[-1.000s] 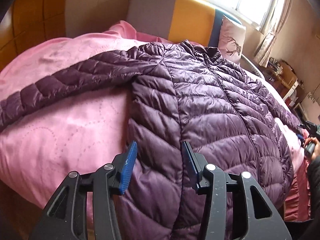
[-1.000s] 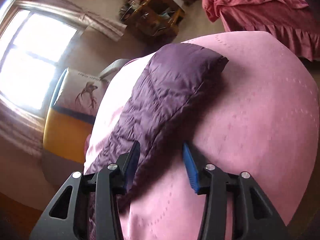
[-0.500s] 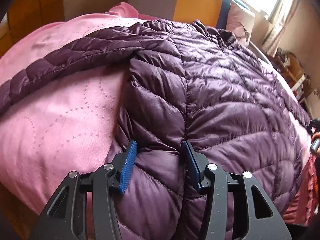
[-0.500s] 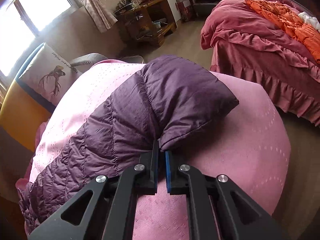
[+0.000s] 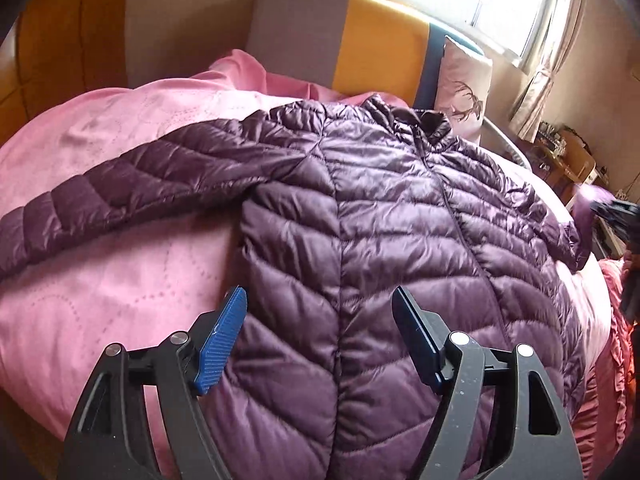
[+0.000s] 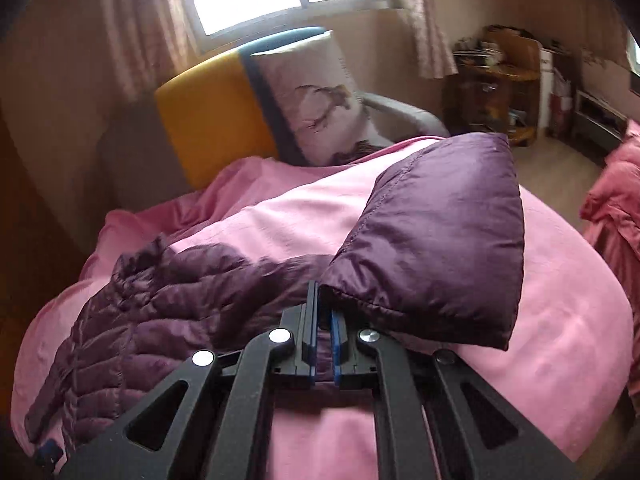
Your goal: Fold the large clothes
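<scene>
Here, one purple quilted jacket (image 5: 400, 240) lies front-up and zipped across a pink quilt (image 5: 100, 288) on a bed, collar toward the far headboard (image 5: 340, 48), hem toward the near edge. Its two sleeves differ: one stretches flat to the left over the quilt, while the cuff of the other (image 6: 436, 248) is lifted off the bedding at the right side.

The left gripper (image 5: 320, 332) hangs above the jacket's near-left hem with its two fingers spread wide, holding nothing; the fabric shows between them. The right gripper (image 6: 324, 312) has its two fingers pressed nearly together, pinching the edge of the raised sleeve cuff, which fans out puffy just beyond the fingertips.

One white pillow (image 6: 316, 96) with a deer print leans against the headboard at the far side. One wooden shelf unit (image 6: 504, 84) stands by the far right wall, and a second, darker pink bed cover (image 6: 612, 208) shows at the right.
</scene>
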